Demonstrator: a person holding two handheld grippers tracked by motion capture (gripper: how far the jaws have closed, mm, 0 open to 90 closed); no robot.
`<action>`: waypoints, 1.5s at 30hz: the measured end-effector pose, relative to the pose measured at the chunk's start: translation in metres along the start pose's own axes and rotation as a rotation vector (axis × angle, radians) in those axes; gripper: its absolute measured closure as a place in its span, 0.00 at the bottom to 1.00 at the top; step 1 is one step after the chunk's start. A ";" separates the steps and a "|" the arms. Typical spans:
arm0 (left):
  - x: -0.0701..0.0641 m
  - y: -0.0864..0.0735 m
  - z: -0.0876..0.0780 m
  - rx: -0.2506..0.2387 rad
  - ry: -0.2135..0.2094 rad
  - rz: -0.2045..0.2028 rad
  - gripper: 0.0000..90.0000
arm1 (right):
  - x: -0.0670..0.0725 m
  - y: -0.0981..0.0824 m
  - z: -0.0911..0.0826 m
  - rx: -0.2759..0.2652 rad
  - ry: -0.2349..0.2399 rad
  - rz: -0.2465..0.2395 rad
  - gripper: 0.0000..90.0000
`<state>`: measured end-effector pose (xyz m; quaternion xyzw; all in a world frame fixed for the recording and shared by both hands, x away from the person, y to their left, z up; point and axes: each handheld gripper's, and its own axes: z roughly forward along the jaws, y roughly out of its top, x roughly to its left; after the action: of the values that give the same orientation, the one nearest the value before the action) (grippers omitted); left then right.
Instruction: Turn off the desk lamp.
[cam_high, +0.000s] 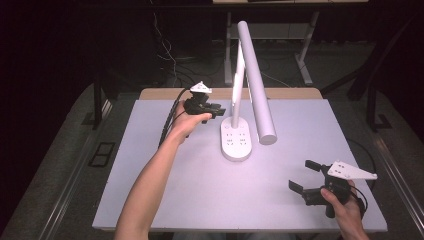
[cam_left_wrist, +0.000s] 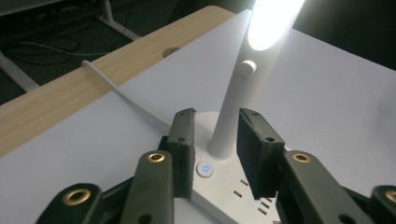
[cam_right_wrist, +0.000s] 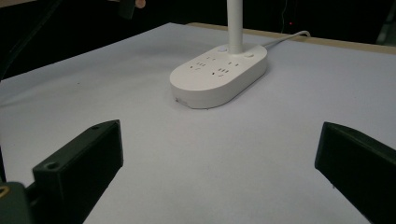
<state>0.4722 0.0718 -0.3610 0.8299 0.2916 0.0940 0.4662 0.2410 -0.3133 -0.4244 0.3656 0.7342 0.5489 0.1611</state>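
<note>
Lamp head (cam_left_wrist: 273, 21) cut off by top edge in left gripper view; lamp stem (cam_right_wrist: 234, 25) cut off at top in right gripper view; socket markings (cam_high: 235, 138) too small to read.

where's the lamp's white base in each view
High view: the lamp base sits mid-table, just right of the left tool.
Left gripper view: the base is at bottom centre, under the tool's two jaws, which flank the lamp pole without clearly touching it.
Right gripper view: the base lies upper centre, far beyond the right tool's wide-open jaws.
Shared landmark: the pole rising from the base's back end.
</note>
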 end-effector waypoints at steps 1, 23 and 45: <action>0.001 0.000 0.001 0.006 0.004 -0.007 0.79 | 0.000 0.000 0.000 0.001 0.000 -0.001 0.01; 0.008 -0.010 0.039 0.154 -0.016 -0.087 1.00 | -0.002 0.000 -0.001 0.004 0.001 -0.003 0.01; 0.009 -0.024 0.064 0.229 -0.045 -0.074 1.00 | -0.002 -0.001 -0.002 0.009 -0.002 -0.006 0.01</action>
<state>0.4973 0.0405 -0.4168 0.8683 0.3202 0.0242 0.3780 0.2410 -0.3158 -0.4247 0.3649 0.7377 0.5445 0.1619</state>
